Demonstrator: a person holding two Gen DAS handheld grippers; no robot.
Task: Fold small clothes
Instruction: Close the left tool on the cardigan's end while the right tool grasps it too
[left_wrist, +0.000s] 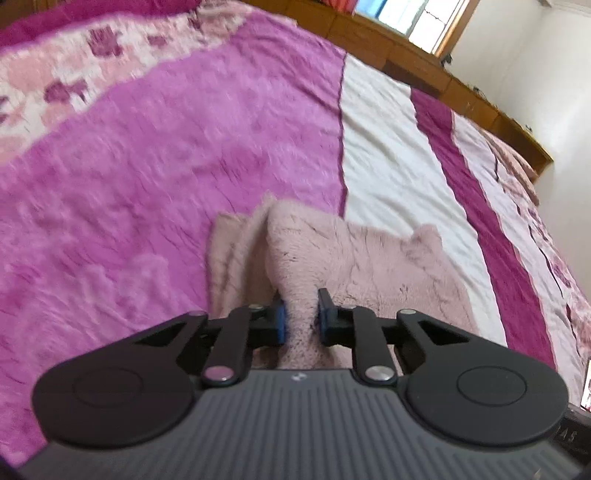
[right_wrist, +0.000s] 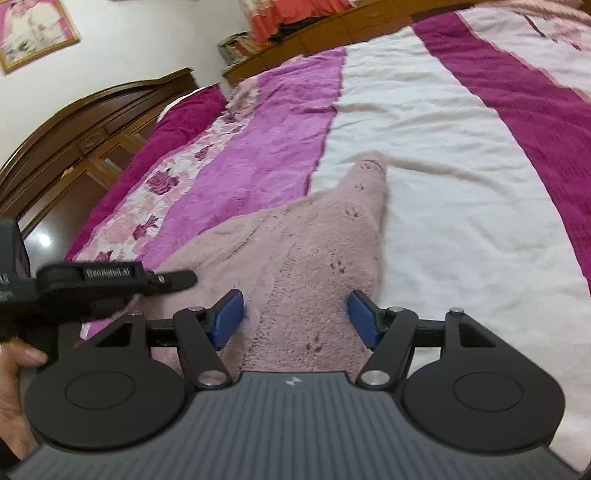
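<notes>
Lying on the bed, the small pink fleece garment (right_wrist: 314, 266) was spread partly over the white band (right_wrist: 443, 166) of the bedcover and partly over the purple band (left_wrist: 166, 166) beside it. One end of it tapered to a point (right_wrist: 369, 166) that rested on the white band, ahead of the right gripper.

The left gripper (left_wrist: 301, 317) was clenched on a bunched fold of the garment (left_wrist: 354, 266). The fabric was pinched between its blue pads (left_wrist: 281, 323) and rose as a ridge in front of them, while the rest of the cloth fell away to both sides onto the bedcover.

The right gripper (right_wrist: 297, 319) was released, with its blue pads (right_wrist: 229, 314) standing well apart. The garment passed between the two pads and under them, and I could not tell whether the pads touched the fleece or stayed just above it. From the right wrist view, the left gripper (right_wrist: 162, 280) was at the left side, low over the garment's left edge, and a hand (right_wrist: 14, 398) held its black handle.

Around the garment the bedcover had also a floral band (right_wrist: 173, 199) and a dark magenta band (right_wrist: 524, 96). A wooden headboard (right_wrist: 85, 125) stood at the far left, and a framed picture (right_wrist: 29, 33) hung on the white wall above it. A window (left_wrist: 417, 18) was behind the bed's wooden edge (left_wrist: 461, 88).
</notes>
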